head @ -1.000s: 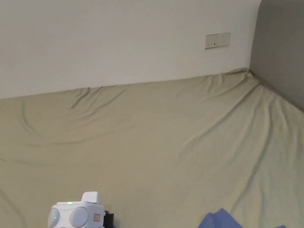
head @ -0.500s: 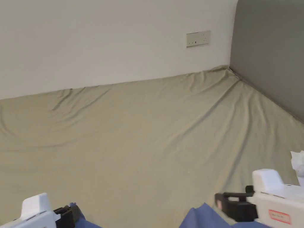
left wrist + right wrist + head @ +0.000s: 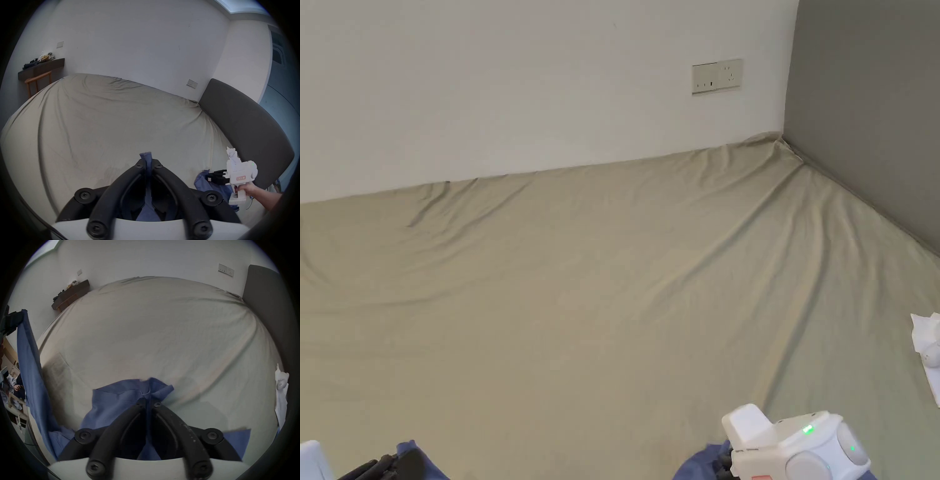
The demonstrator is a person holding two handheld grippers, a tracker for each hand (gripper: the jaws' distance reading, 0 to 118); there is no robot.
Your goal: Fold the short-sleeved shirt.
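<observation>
The blue short-sleeved shirt [image 3: 120, 402] hangs between the two grippers at the near edge of the bed, its cloth pinched at two points and most of it draping down below the edge of the head view, where only two small blue corners peek up. Half a second ago the right gripper rode higher and further right in the head view, its black jaws pointing left over the sheet; now it sits lower and closer in, body tilted with its green light showing, and the left gripper has dropped nearly to the lower left corner, though some of that shift may be the head camera moving. I read this as the person bringing the shirt down toward the bed sheet [image 3: 600, 300] to spread it flat, so the folding proper looks not yet begun. The left gripper [image 3: 146, 162] has its jaws drawn nearly together on a narrow strip of blue cloth that sticks up just past the tips. The right gripper [image 3: 148, 401] is likewise closed tight on a bunched edge, with a hem and a loose thread showing just above the jaws; from there a long band of shirt runs away to the left gripper at the far left of the right gripper view. A white crumpled tissue [image 3: 925, 340] lies on the sheet by the grey headboard [image 3: 862, 94], well apart from the shirt.
</observation>
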